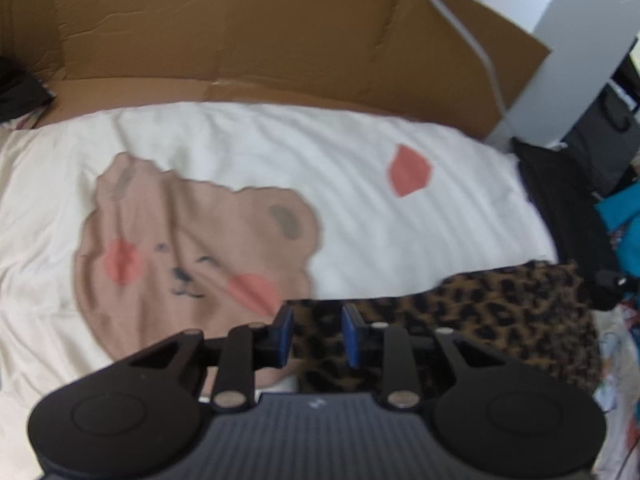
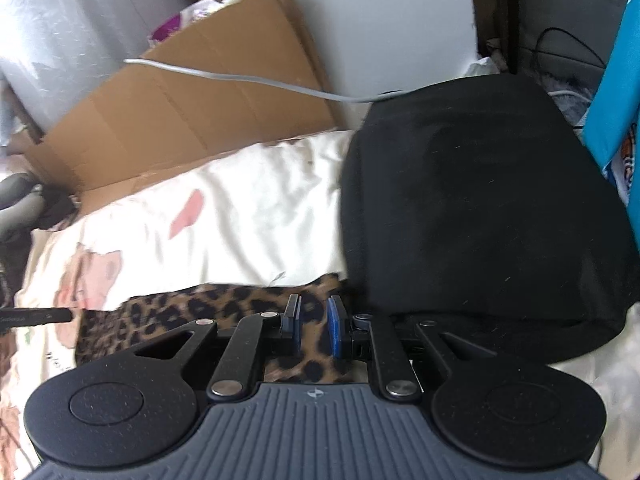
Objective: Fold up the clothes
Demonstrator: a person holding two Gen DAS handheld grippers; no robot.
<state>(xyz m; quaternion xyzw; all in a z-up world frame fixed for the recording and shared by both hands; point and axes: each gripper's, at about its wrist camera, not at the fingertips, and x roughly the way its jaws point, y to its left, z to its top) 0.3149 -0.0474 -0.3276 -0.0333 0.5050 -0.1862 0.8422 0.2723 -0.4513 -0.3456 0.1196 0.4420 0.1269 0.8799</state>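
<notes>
Left wrist view is blurred; the white bedsheet (image 1: 248, 152) with a bear print runs out of frame, backed by cardboard (image 1: 248, 28). Across its near edge lies the leopard-print garment (image 1: 480, 308) (partly hidden by both grippers). A black cushion (image 2: 480, 208) covers its right end. Left gripper (image 1: 317, 334) and right gripper (image 2: 314, 326) hover over it, jaws narrowly parted, holding nothing.

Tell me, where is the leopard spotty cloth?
The leopard-print cloth lies on the white bear sheet, right under both open grippers, beside the black cushion in the right wrist view.
</notes>
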